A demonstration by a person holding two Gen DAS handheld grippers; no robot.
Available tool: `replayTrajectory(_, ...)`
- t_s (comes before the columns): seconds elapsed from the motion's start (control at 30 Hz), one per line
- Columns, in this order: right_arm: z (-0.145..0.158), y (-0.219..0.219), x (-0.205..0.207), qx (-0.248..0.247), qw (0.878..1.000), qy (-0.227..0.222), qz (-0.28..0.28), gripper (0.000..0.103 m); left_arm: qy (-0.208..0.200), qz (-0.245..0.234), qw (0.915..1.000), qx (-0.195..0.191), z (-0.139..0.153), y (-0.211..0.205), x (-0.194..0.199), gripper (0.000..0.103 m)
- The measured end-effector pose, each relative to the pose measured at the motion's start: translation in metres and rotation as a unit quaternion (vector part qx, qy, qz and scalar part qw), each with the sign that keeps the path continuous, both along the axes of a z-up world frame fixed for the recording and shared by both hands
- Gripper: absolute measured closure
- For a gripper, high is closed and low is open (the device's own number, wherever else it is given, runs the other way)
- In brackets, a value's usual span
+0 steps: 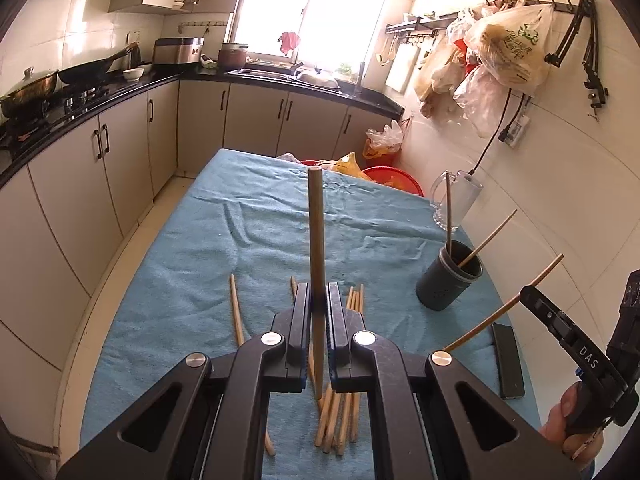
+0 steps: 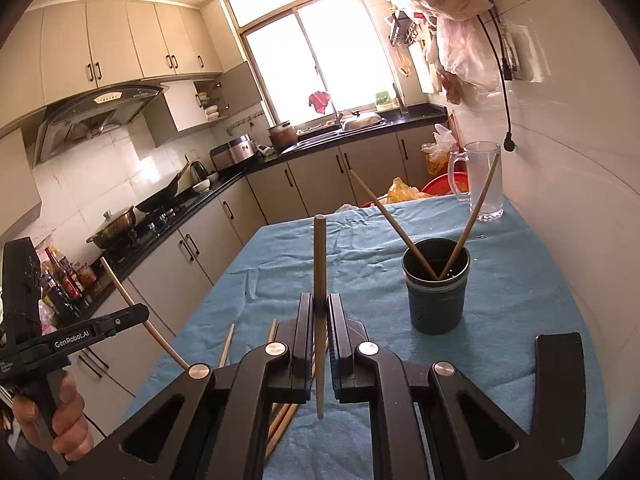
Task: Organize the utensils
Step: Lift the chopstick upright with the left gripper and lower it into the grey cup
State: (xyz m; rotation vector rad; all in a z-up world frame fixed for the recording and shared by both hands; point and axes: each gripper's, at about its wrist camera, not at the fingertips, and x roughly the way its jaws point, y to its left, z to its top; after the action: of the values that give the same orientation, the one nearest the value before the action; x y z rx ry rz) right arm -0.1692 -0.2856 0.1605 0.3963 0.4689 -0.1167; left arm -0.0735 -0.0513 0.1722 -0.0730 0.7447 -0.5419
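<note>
Above the blue-clothed counter [image 1: 200, 240], the left gripper [image 1: 318, 300] has its jaws clamped on one upright wooden chopstick [image 1: 316, 240]. Its right gripper [image 2: 319, 312] likewise pinches a second chopstick [image 2: 319, 280], standing nearly vertical. Loose chopsticks [image 1: 340, 420] lie bundled on the cloth beneath the left gripper. Near the right edge stands a dark utensil holder [image 2: 436, 300] with two chopsticks [image 2: 384, 216] leaning apart inside it, a glass mug [image 2: 482, 184] behind it and a black phone [image 1: 507, 360] just in front.
</note>
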Motion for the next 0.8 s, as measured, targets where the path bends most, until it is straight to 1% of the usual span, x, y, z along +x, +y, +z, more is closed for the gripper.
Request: replayTrajectory(0.8, 0.010, -0.030, -0.042, 0.020, 0.999, -0.023, -0.034, 0.096, -0.010, -0.036, 0.9993, 0.008, 0.013, -0.030, -0.020, 0.097)
